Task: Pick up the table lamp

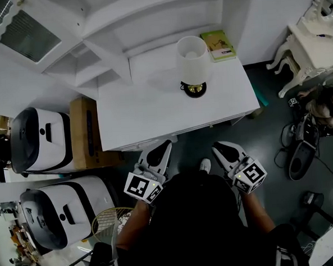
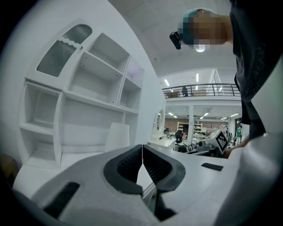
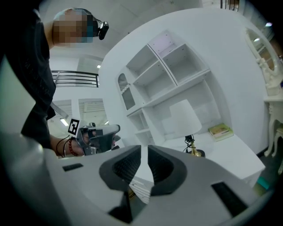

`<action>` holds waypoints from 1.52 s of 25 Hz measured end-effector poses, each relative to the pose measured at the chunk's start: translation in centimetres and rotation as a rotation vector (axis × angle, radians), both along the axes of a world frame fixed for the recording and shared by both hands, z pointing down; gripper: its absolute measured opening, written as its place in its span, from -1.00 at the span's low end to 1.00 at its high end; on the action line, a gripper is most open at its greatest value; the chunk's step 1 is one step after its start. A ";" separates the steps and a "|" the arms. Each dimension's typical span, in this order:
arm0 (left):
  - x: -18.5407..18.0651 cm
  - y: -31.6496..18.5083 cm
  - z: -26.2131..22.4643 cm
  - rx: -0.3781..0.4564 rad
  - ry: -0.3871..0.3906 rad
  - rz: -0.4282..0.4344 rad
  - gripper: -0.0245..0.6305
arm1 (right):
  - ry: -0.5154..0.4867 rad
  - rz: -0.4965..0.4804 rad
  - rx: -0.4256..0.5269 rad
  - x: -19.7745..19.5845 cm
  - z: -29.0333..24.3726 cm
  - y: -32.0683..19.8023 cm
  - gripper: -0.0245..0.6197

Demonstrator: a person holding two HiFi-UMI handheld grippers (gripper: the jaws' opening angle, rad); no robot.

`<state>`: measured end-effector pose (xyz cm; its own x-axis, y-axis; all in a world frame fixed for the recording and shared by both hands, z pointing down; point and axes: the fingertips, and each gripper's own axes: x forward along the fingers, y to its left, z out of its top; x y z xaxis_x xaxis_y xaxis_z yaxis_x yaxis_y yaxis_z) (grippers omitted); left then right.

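Note:
The table lamp, with a white shade and a brass stem on a black base, stands upright at the back of the white desk. Its shade also shows in the left gripper view and the right gripper view. Both grippers hover in front of the desk's near edge, well short of the lamp. My left gripper has its jaws touching, with nothing held. On my right gripper the jaws stand a narrow gap apart and are empty.
A green book lies right of the lamp. A white shelf unit backs the desk. A cardboard box and white machines stand left. At right are an ornate white table, floor cables and a person.

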<state>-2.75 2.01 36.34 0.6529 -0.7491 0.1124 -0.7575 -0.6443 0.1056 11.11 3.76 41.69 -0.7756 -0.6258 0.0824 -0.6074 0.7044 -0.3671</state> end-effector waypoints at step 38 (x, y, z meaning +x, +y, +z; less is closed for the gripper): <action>-5.4 -11.5 4.4 -0.070 -0.005 0.068 -0.87 | 0.091 0.037 -0.086 -6.5 3.8 -13.7 -0.74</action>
